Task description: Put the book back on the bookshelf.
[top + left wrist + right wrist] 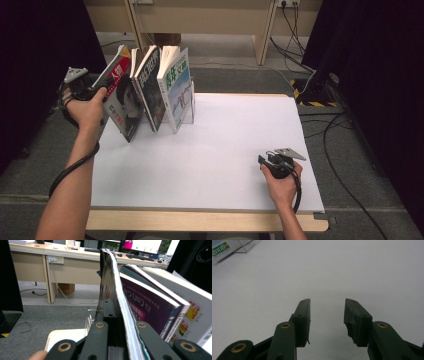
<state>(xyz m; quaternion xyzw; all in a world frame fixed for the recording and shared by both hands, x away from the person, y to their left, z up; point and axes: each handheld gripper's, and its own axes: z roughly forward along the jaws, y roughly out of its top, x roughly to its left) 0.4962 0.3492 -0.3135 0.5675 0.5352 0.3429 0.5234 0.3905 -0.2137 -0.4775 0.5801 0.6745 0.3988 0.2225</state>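
Three books lean in a row at the table's far left: a red-covered book with a portrait [122,102], a dark book [150,85] and a pale blue book [178,90]. My left gripper [104,84] is shut on the red book's upper edge. In the left gripper view the jaws clamp that thin book [108,277], and my left gripper [113,307] has the purple book [147,307] just to its right. My right gripper [262,161] rests low on the white table top [215,150] at the near right. There my right gripper [327,305] stands open with nothing between its fingers.
A clear bookend [192,107] props the pale blue book; its wire foot [244,247] and a book corner [220,248] are in the right gripper view. Cables [330,140] trail over the grey floor on the right. A wooden desk [200,20] stands beyond the table.
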